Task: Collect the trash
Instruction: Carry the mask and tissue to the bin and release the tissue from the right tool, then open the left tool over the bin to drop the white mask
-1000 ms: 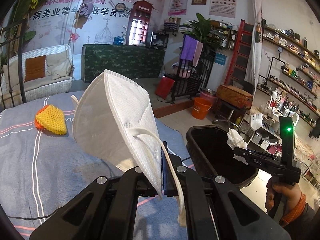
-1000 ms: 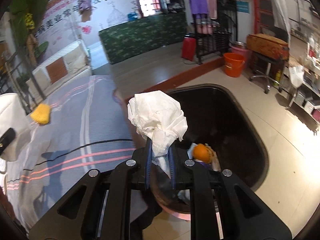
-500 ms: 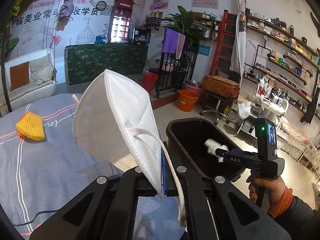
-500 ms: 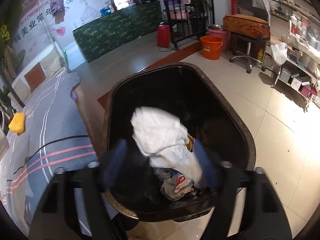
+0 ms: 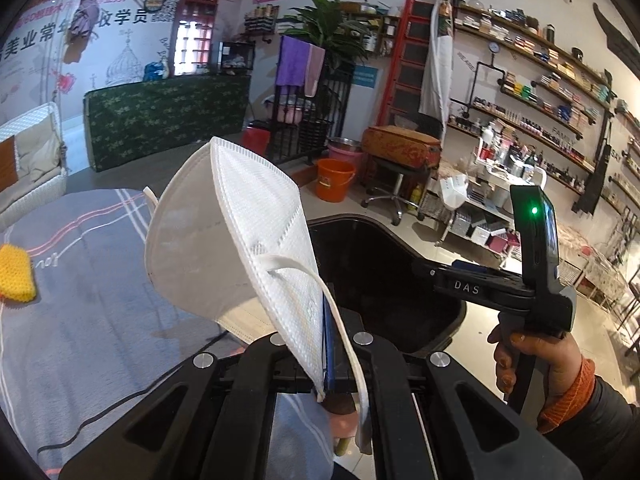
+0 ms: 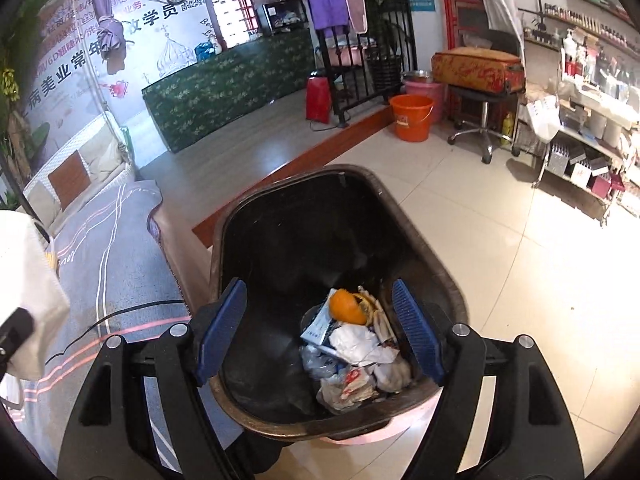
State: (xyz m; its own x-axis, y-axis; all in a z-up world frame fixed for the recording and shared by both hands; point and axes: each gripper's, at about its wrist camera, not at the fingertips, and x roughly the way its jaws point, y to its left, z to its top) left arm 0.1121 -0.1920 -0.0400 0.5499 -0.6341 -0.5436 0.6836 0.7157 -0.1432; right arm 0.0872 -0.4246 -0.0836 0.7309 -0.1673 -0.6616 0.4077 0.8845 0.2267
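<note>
The left tongs (image 5: 326, 360) are pressed together on the lower corner of a white folded face mask (image 5: 236, 252), which stands up from the grip with its long axis running diagonally, the folded ridge pointing up and to the left and one ear strap hanging down past the fingers. The mask is held over the right edge of the bed (image 5: 80, 340), a grey striped cover with a yellow mesh item (image 5: 14, 276) lying near its left edge. The black trash bin (image 6: 420, 248) stands on the floor just beside the bed's right edge. The right tongs (image 6: 320, 332) are spread wide and hold nothing, hovering above the bin's near rim. Inside the bin lie crumpled white tissue (image 6: 360, 348), wrappers and an orange peel (image 6: 346, 306), heaped toward its near right side.
</note>
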